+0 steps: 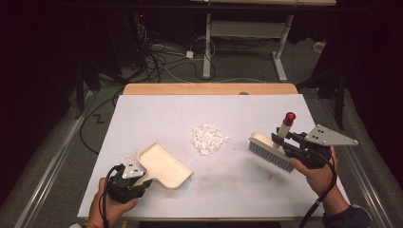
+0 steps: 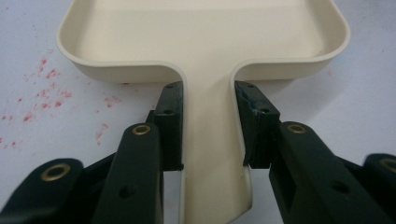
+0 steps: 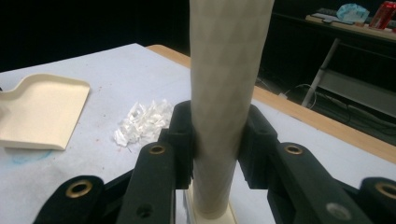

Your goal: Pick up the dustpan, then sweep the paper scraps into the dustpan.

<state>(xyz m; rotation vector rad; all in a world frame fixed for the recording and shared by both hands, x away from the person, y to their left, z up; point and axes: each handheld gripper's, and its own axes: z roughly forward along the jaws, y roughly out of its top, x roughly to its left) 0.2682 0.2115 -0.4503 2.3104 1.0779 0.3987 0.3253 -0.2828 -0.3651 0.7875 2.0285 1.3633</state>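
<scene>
Paper scraps (image 1: 208,138), white, torn and crumpled, sit in a loose heap at the middle of the white table (image 1: 157,114), between a cream dustpan (image 1: 166,165) on the left and a hand brush (image 1: 272,151) on the right, well apart from both. The left gripper (image 2: 209,128) is clamped on the dustpan's flat handle, its black pads pressing each edge, with the shallow, round-cornered pan lying flat and its open lip toward the heap. The right gripper (image 3: 215,140) is closed around the brush's pale, faintly patterned round handle, which ends in a red cap (image 1: 289,116); the cream block carries a dense row of grey bristles that hangs just above the surface. Judging from this, a sweep begun too fast would likely scatter the light scraps past the pan or off the table edge, and a lip lifted off the surface would let pieces slide under it. The smooth plastic handle could also twist between the pads under sideways load. Faint red specks (image 2: 46,93) mark the tabletop beside the pan, and a bare wooden strip (image 1: 209,89) runs along the far edge.
</scene>
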